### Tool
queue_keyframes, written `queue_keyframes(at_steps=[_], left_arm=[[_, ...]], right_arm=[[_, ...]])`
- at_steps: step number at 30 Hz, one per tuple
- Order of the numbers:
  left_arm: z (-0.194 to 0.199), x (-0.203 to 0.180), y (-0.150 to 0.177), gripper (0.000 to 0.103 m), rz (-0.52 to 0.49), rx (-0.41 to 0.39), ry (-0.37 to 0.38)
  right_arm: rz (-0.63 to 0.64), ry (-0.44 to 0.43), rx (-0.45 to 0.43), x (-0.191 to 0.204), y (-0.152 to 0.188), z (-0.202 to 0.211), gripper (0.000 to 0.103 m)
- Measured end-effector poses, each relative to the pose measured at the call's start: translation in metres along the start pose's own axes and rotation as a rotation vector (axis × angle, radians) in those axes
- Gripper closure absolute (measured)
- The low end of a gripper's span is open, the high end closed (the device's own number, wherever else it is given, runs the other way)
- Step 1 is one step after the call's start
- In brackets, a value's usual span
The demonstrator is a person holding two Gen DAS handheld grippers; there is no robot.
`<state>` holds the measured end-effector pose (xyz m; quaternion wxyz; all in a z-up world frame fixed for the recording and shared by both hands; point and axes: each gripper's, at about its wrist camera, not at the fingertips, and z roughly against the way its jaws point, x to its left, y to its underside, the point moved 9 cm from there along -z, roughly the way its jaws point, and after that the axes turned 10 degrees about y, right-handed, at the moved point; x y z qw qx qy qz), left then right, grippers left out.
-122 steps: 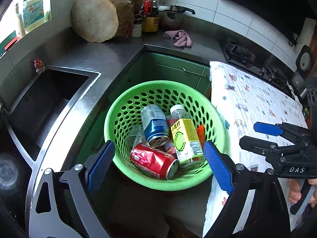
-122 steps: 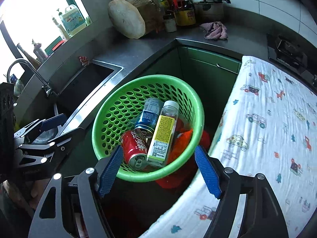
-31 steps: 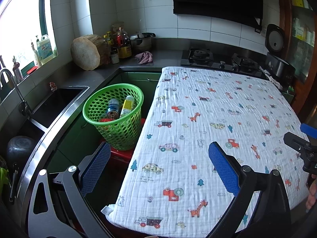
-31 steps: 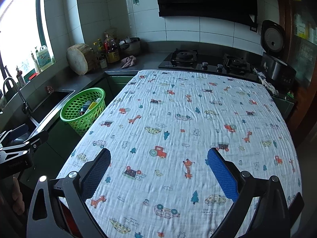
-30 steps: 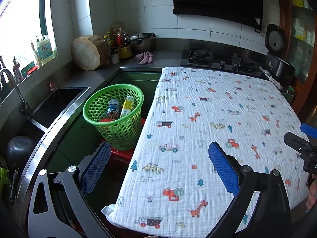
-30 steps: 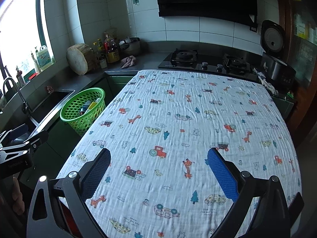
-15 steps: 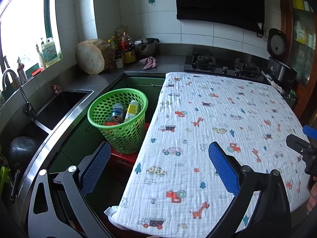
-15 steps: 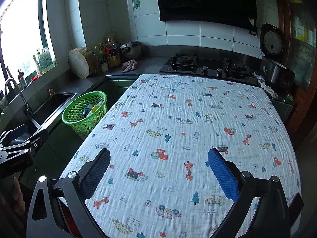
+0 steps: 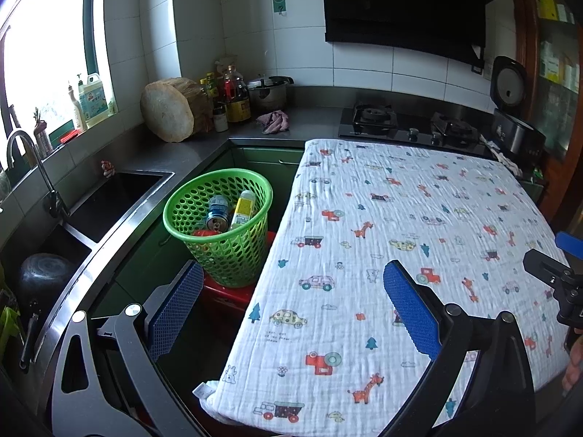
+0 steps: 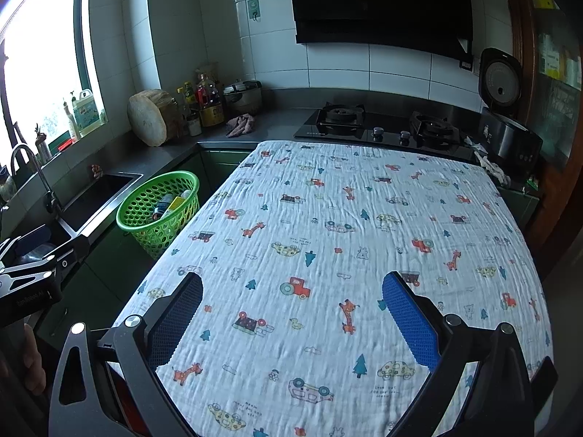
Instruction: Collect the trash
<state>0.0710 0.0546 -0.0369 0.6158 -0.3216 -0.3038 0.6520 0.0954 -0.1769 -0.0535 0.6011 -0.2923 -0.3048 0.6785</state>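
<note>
Two black hand-held grippers with blue pads

The left gripper (image 9: 291, 309) and right gripper (image 10: 291, 313) each have black angular finger arms with triangular cut-outs, silver round screws at the joints, and ribbed blue pads (image 10: 410, 322) on the inner faces. Seen from the right, the left one's black body bears small pale lettering, too small to read.

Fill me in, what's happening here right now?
A person holds a two-finger gripper in each hand over a table with a cartoon-print cloth. The left gripper and right gripper are both open and empty. The green basket beside the table, on a red stool, holds a blue can, a yellow-labelled bottle and a red can. No trash shows on the cloth.
</note>
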Motion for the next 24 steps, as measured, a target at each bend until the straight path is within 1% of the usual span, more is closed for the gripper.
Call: queue_keyframes(at_steps=[9,13,18,24], left_arm=[[0.0,-0.006,-0.001,0.005,-0.008,-0.003,0.017],[0.002,-0.006,-0.002,0.005,-0.023,-0.019,-0.001],[-0.003,-0.01,-0.001,0.005,-0.023,0.001,0.023],[-0.007,-0.012,-0.001,0.005,-0.024,0.011,0.036]], right_arm=[[-0.002,-0.006,-0.001,-0.002,0.001,-0.002,0.007],[-0.003,-0.006,0.0,-0.003,0.001,-0.002,0.007],[-0.009,-0.005,0.006,-0.006,0.003,-0.005,0.007],[-0.016,0.002,0.013,-0.01,0.004,-0.01,0.007]])
